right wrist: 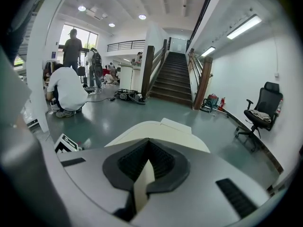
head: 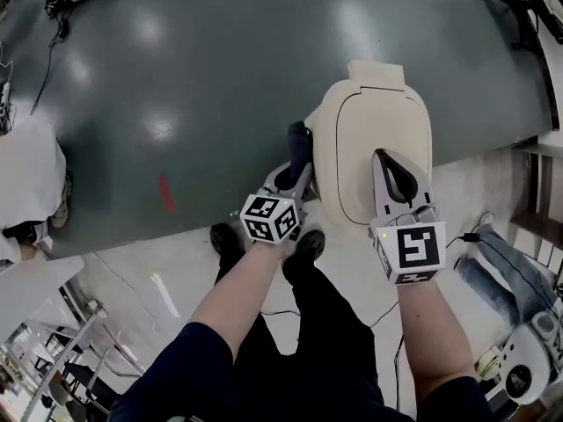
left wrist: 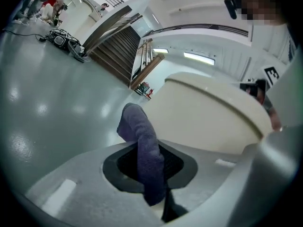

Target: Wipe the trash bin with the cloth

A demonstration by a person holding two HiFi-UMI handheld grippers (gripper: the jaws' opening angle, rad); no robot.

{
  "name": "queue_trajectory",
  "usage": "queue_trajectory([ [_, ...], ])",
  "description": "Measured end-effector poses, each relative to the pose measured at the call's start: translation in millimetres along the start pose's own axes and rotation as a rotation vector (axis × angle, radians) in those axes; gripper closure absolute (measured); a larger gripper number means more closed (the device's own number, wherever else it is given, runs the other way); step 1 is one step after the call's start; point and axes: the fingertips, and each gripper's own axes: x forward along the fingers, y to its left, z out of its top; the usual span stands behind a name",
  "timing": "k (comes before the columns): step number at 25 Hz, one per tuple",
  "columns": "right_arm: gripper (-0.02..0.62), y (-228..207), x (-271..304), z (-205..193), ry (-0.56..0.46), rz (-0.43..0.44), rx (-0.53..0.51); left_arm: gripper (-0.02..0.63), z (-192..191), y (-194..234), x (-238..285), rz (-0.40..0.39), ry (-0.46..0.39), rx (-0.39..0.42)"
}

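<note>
A cream trash bin (head: 369,121) with a closed lid stands on the grey floor in front of me. My left gripper (head: 295,178) is shut on a dark purple cloth (head: 299,143), which it holds against the bin's left side. In the left gripper view the cloth (left wrist: 144,145) sticks up from between the jaws, beside the bin's curved wall (left wrist: 203,117). Over the near part of the lid my right gripper (head: 384,158) is shut with nothing in it. The right gripper view looks across the lid (right wrist: 161,129).
A person in white (head: 26,183) crouches at the left, with other people further off (right wrist: 73,44). Cables (head: 475,236) and a white device (head: 528,367) lie at the right. A staircase (right wrist: 173,77) and an office chair (right wrist: 260,112) stand beyond.
</note>
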Motion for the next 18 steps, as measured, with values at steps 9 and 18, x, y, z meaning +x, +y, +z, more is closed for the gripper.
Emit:
queue_trajectory([
  [9, 0.591, 7.8, -0.9, 1.4, -0.046, 0.029, -0.057, 0.552, -93.5, 79.4, 44.4, 0.102, 0.163, 0.012],
  [18, 0.591, 4.9, -5.9, -0.1, -0.045, 0.038, -0.023, 0.552, -138.3, 99.7, 48.9, 0.141, 0.242, -0.074],
])
